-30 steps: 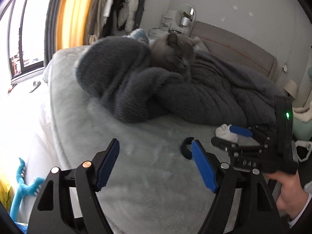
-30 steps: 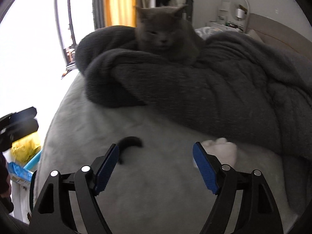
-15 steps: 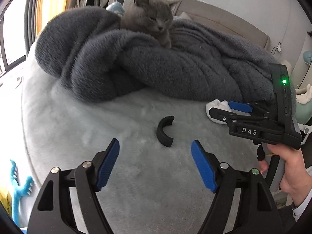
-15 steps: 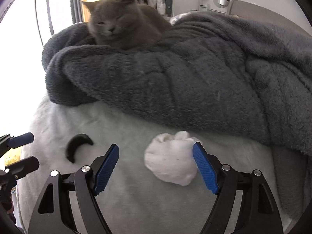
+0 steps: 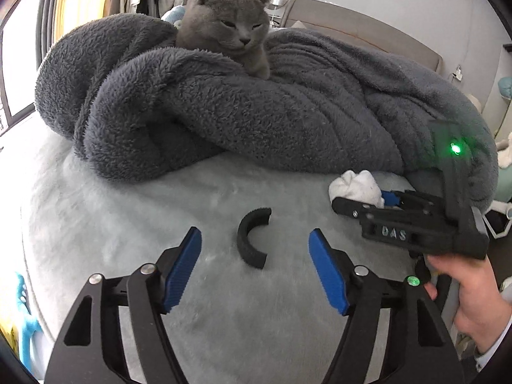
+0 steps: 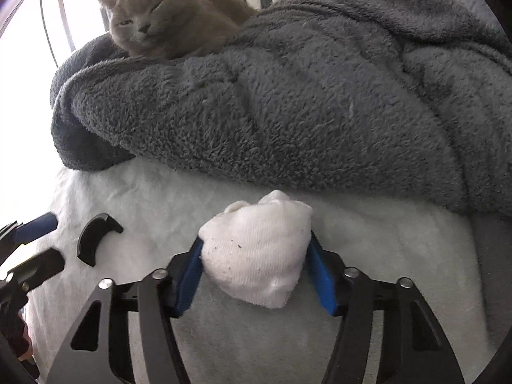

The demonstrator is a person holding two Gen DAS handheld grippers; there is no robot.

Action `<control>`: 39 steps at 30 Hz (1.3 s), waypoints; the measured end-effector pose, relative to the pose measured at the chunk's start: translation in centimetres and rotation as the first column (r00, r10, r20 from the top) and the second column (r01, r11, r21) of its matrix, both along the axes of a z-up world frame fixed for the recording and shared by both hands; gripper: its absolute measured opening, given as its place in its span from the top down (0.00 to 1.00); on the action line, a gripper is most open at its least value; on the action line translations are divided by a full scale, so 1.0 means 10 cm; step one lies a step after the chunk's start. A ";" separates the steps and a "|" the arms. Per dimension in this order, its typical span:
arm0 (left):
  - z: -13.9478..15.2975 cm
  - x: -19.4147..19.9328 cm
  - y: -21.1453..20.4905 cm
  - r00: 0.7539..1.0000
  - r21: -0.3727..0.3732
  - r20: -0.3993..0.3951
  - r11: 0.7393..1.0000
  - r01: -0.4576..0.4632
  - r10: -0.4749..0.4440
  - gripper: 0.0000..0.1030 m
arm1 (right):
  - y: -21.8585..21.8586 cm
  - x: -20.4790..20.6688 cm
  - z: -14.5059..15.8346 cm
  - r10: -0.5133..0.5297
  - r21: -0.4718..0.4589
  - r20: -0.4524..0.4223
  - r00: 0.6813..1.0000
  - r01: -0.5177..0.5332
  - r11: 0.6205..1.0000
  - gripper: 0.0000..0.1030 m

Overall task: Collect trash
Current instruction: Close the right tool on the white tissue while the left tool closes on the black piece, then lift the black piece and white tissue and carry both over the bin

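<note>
left wrist view: my left gripper (image 5: 255, 267) has been narrowing its jaws, yet they stand apart, touching nothing; the black curved piece (image 5: 251, 238) lies on the pale bedspread (image 5: 112, 211) between them at 12 o'clock. my right hand (image 5: 470, 294) sits at 4 o'clock.

right wrist view: my right gripper (image 6: 256, 273) has just been closing, pads now pressed on the white wad (image 6: 256, 252). a grey cat (image 6: 166, 25) rests on the grey blanket (image 6: 288, 102) at 11 o'clock.

right gripper (image 6: 256, 275) closed on white wad (image 6: 257, 251), left gripper (image 5: 254, 270) narrower

So on the bed: one grey cat (image 5: 228, 28), one fluffy blanket (image 5: 224, 112), one white wad (image 6: 256, 252), one black curved piece (image 5: 251, 238).
</note>
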State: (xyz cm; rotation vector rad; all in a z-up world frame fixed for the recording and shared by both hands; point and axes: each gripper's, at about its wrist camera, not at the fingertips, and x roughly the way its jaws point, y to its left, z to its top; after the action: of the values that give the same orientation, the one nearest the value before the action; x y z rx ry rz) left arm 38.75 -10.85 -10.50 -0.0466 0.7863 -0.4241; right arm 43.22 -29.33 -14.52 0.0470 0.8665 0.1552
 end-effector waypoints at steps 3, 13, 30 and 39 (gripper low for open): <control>-0.06 0.09 -0.05 1.000 0.001 -0.012 1.000 -0.010 0.010 0.36 | 0.02 -0.02 0.03 0.015 0.013 0.020 1.000 -0.015 1.000 0.48; -0.28 0.30 -0.19 0.998 0.015 -0.063 1.000 -0.012 0.013 0.52 | -0.17 -0.12 0.10 0.070 0.130 0.032 0.997 -0.074 0.989 0.48; -0.28 0.28 -0.16 0.998 0.004 -0.056 1.000 -0.031 0.031 0.76 | -0.16 -0.21 0.08 0.107 0.138 0.021 0.994 -0.109 0.984 0.48; -0.14 0.15 0.00 0.995 -0.025 -0.029 0.995 -0.095 0.094 0.76 | 0.00 -0.17 0.20 0.119 0.162 0.048 0.992 -0.125 0.979 0.48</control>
State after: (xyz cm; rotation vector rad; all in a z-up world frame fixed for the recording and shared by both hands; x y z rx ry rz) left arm 40.23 -10.84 -11.94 -0.1138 0.8024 -0.3448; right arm 41.50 -29.30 -12.50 0.1453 0.8175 0.3423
